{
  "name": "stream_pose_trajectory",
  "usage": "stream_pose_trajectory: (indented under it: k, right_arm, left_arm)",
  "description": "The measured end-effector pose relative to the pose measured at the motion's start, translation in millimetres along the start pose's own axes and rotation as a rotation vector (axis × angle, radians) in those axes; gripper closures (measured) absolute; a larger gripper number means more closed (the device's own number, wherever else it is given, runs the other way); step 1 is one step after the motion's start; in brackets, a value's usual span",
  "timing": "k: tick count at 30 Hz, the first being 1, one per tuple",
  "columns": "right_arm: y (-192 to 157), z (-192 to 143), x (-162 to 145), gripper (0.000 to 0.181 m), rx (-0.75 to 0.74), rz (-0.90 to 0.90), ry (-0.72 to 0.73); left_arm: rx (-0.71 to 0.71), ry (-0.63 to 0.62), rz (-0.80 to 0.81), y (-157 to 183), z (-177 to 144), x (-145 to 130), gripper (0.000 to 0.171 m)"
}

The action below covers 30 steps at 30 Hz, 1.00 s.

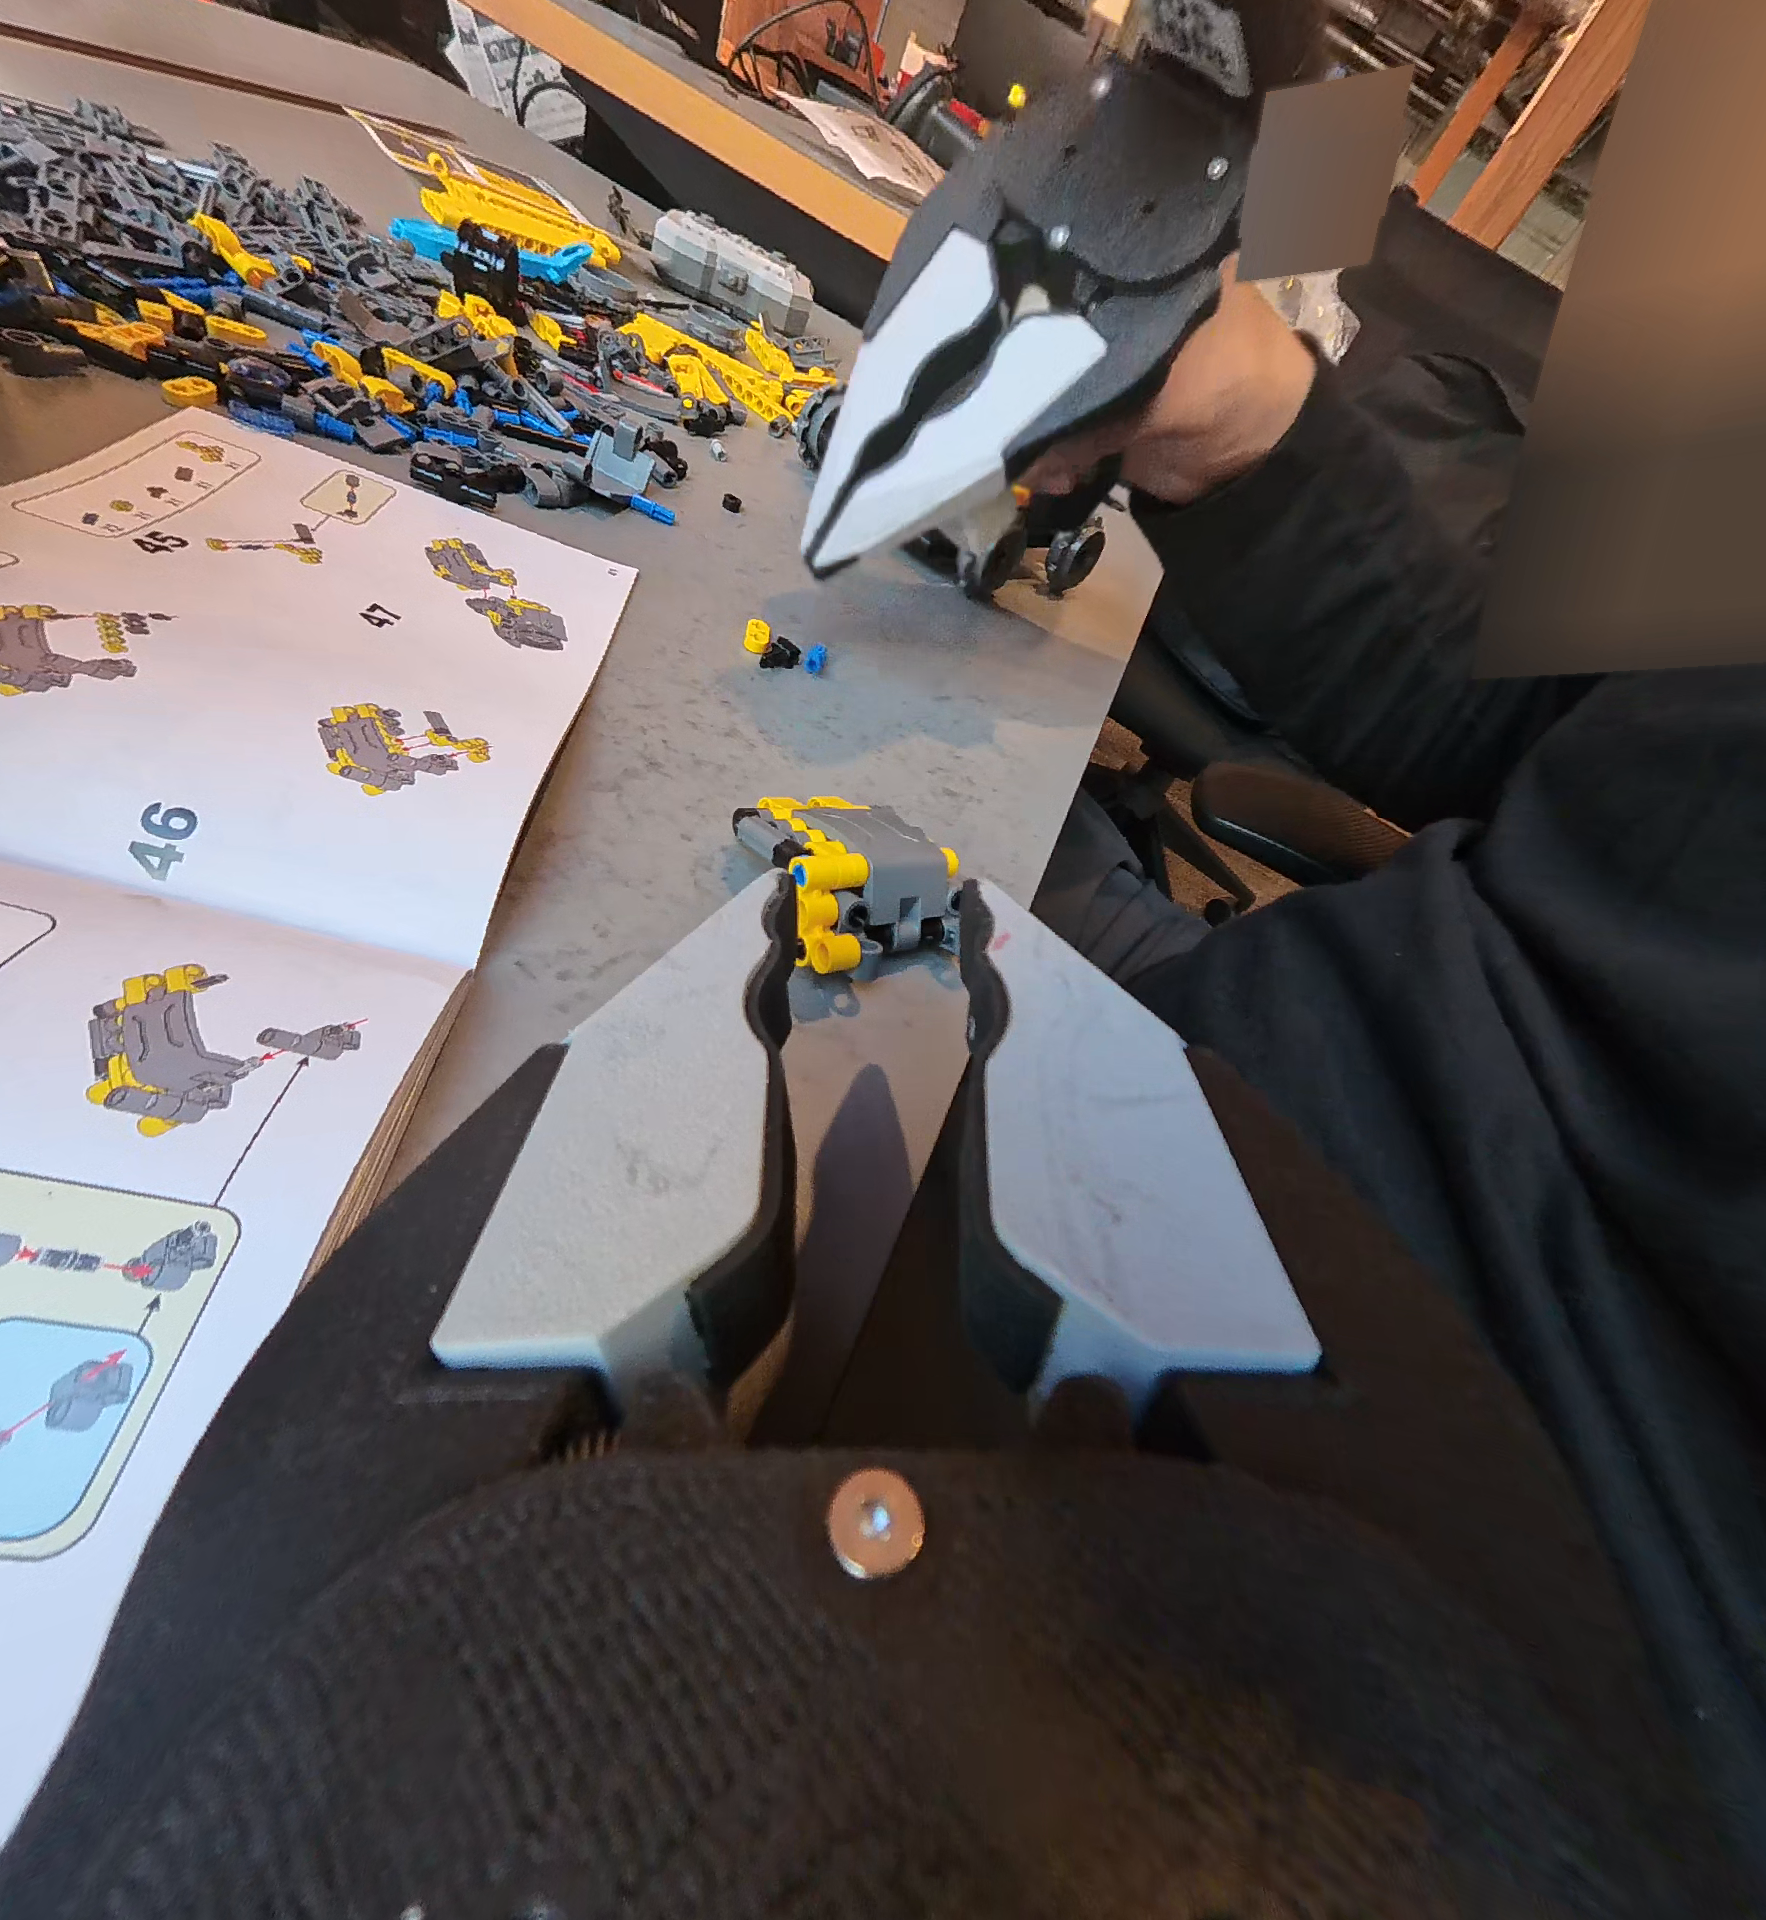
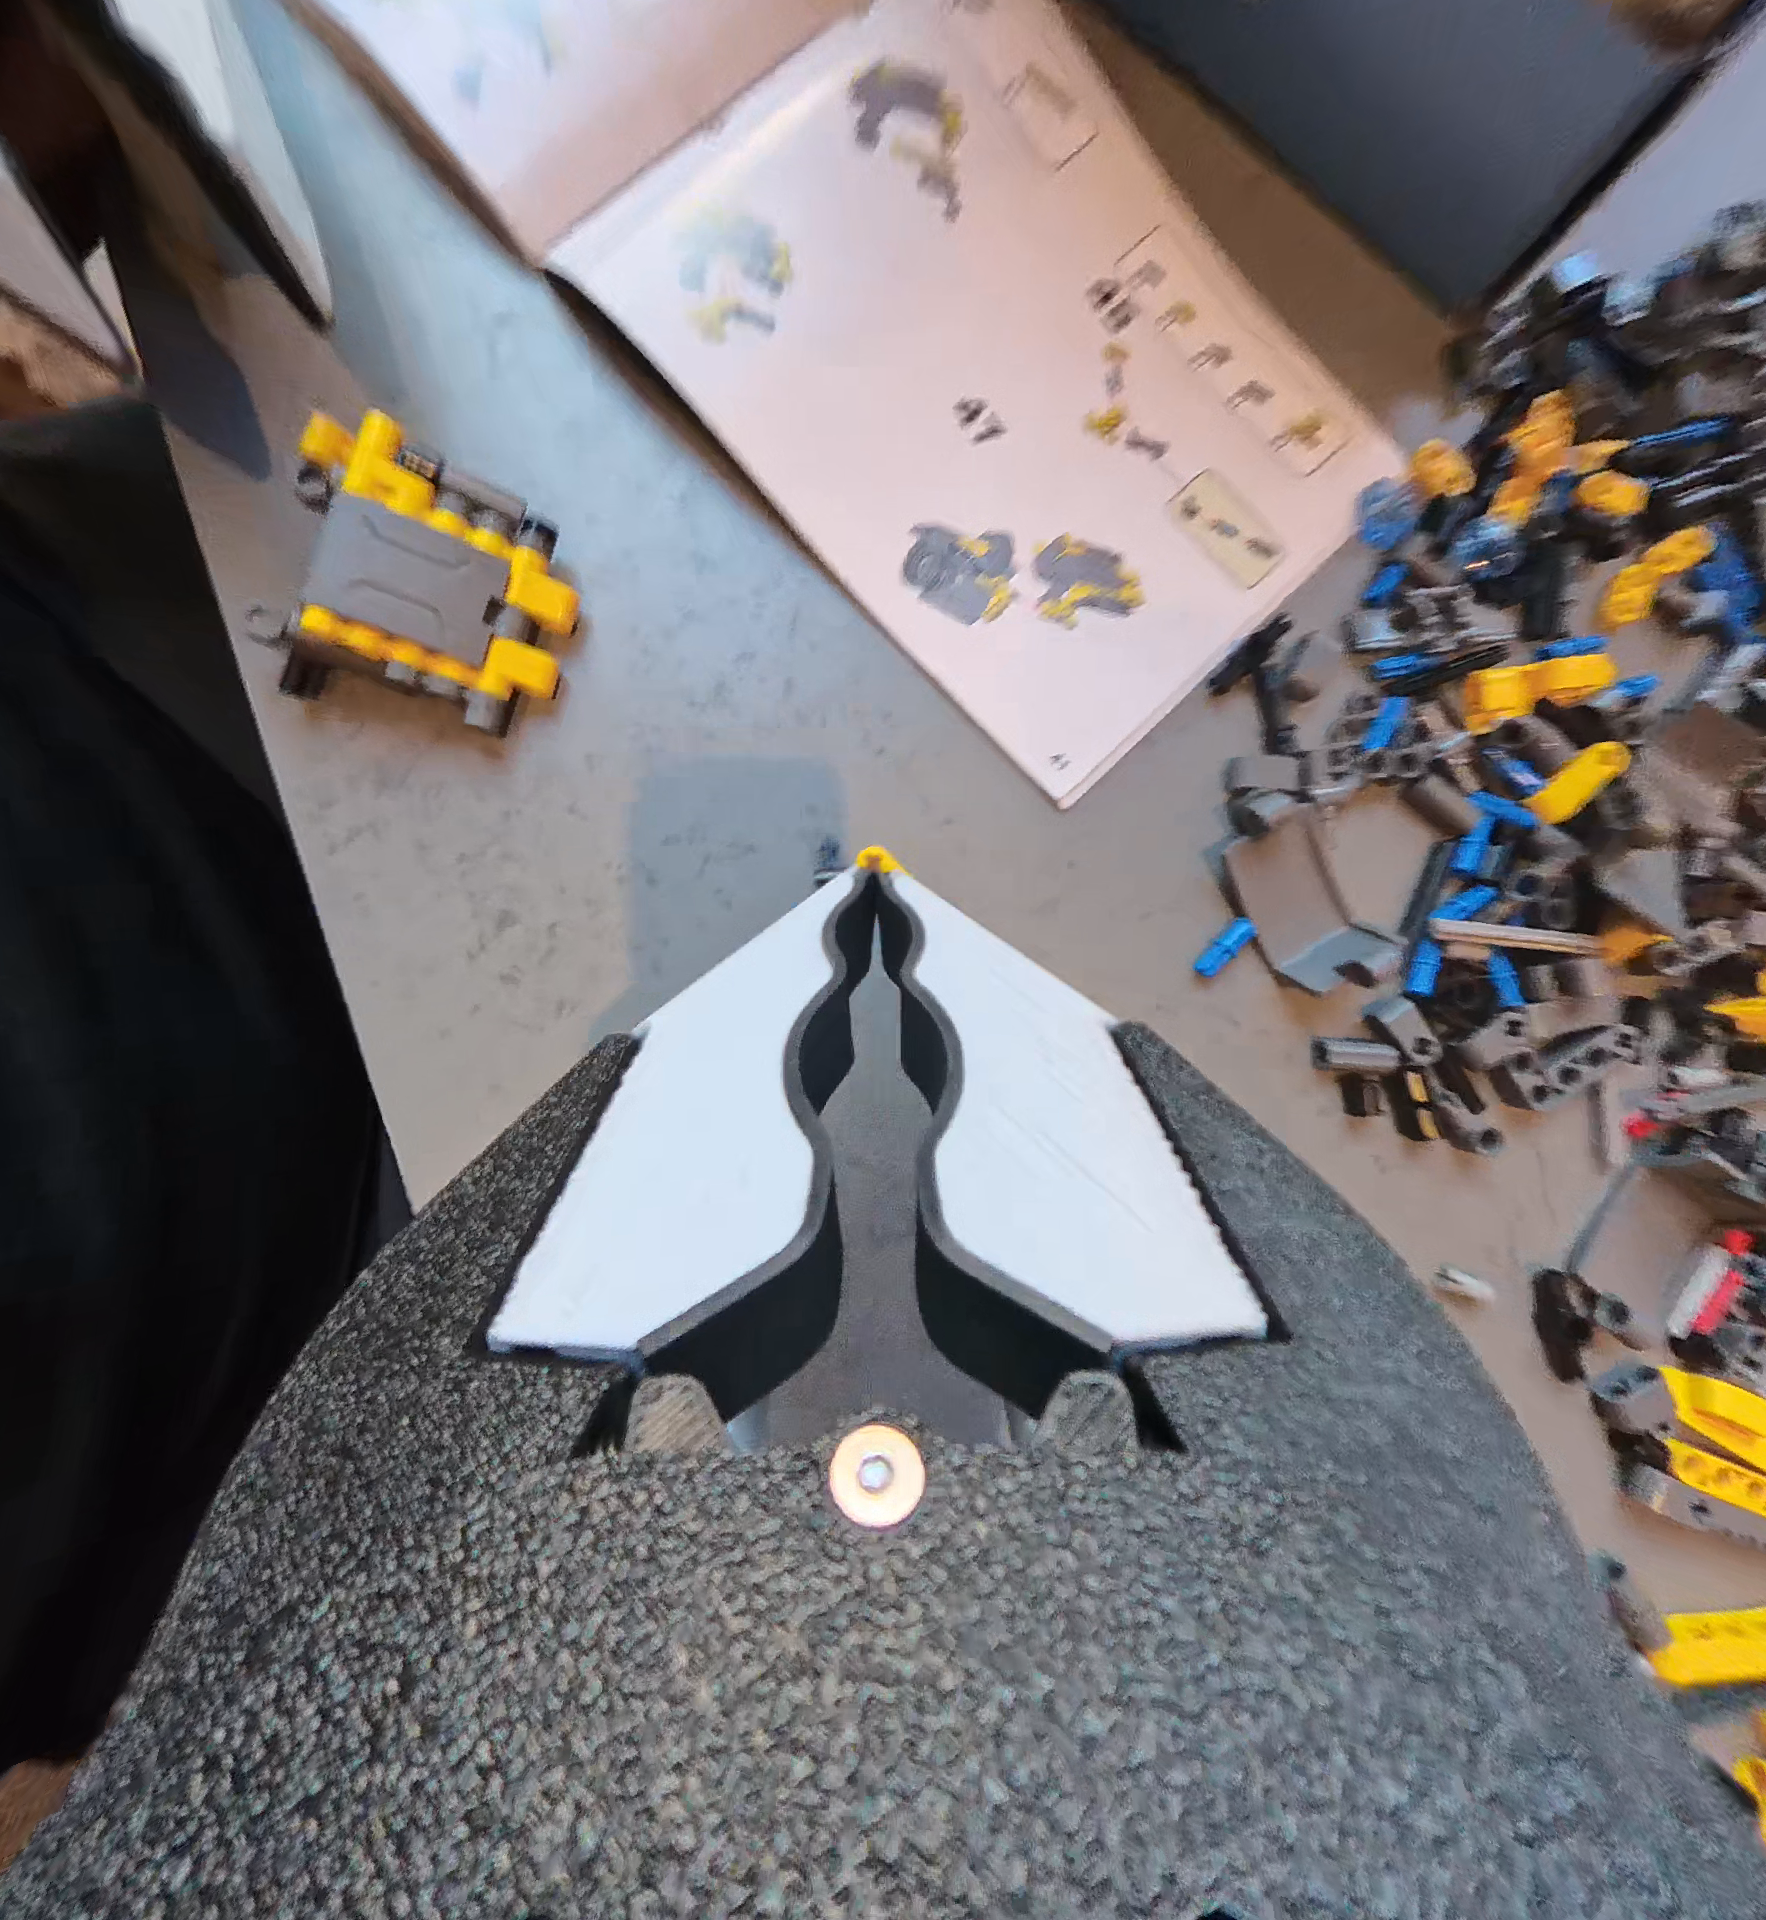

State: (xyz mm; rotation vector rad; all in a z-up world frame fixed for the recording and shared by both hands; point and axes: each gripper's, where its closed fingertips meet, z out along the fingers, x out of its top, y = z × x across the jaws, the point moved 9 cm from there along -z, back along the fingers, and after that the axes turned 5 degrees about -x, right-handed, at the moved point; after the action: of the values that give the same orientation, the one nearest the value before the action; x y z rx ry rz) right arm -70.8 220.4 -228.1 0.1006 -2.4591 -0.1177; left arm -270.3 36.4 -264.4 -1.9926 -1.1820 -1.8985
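The left gripper [image 1: 874, 904] rests low over the grey tabletop [image 1: 889, 717] near its edge on the person's side, its 2 fingers spread apart. The tips flank the near end of a small grey and yellow brick assembly [image 1: 853, 883] that lies flat on the table; whether the pads actually press it cannot be told. The right gripper [image 2: 874, 873] hangs above the tabletop with its fingers drawn almost together, pinching a tiny yellow piece [image 2: 876, 858] at the very tips. In the left wrist view this gripper appears farther off, tilted down, with a hand and a dark sleeve behind it.

An open instruction booklet [image 1: 235, 727] lies flat beside the assembly, toward the table's middle, its pages showing drawings of building steps. Beyond the booklet, toward the far edge, a wide heap of loose bricks [image 1: 339, 343] in grey, black, yellow and blue spreads across the tabletop. A light grey box-shaped block [image 1: 733, 265] sits at the far edge of that heap. 3 small loose pieces [image 1: 783, 644], yellow, black and blue, lie together on bare table between the assembly and the heap.
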Motion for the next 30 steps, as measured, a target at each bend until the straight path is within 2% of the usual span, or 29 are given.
stream_pose_trajectory:
  k: [8, 14, 18, 20, 23, 27, 30]
  right_arm:
    - [45.0, -57.4, -3.3, 0.176, -0.322, 0.23, 0.297]
    - [59.8, -92.7, -11.3, 0.173, -0.393, 0.362, 0.489]
    - [62.9, -94.6, -13.1, 0.169, -0.396, 0.381, 0.496]
    - [62.3, -94.9, -10.5, 0.162, -0.397, 0.373, 0.506]
    - [65.0, -93.0, -4.9, 0.177, -0.399, 0.331, 0.487]
    - [75.3, -87.8, 7.1, 0.175, -0.406, 0.29, 0.431]
    - [75.3, -79.2, 14.6, 0.181, -0.399, 0.268, 0.424]
  left_arm:
    - [-0.006, -0.001, 0.001, 0.4, -0.1, -0.2, 0.143]
    - [-0.004, -0.001, -0.001, 0.2, 0.1, -0.1, 0.143]
    - [-0.003, -0.002, -0.001, 0.1, 0.2, -0.1, 0.143]
    - [-0.002, -0.002, 0.0, 0.1, 0.2, -0.1, 0.143]
    - [-0.002, -0.002, 0.0, 0.0, 0.4, -0.1, 0.144]
    - [-0.004, -0.002, 0.001, 0.2, 0.2, -0.3, 0.143]
    - [-0.007, -0.003, -0.001, 0.2, 0.1, -0.3, 0.143]
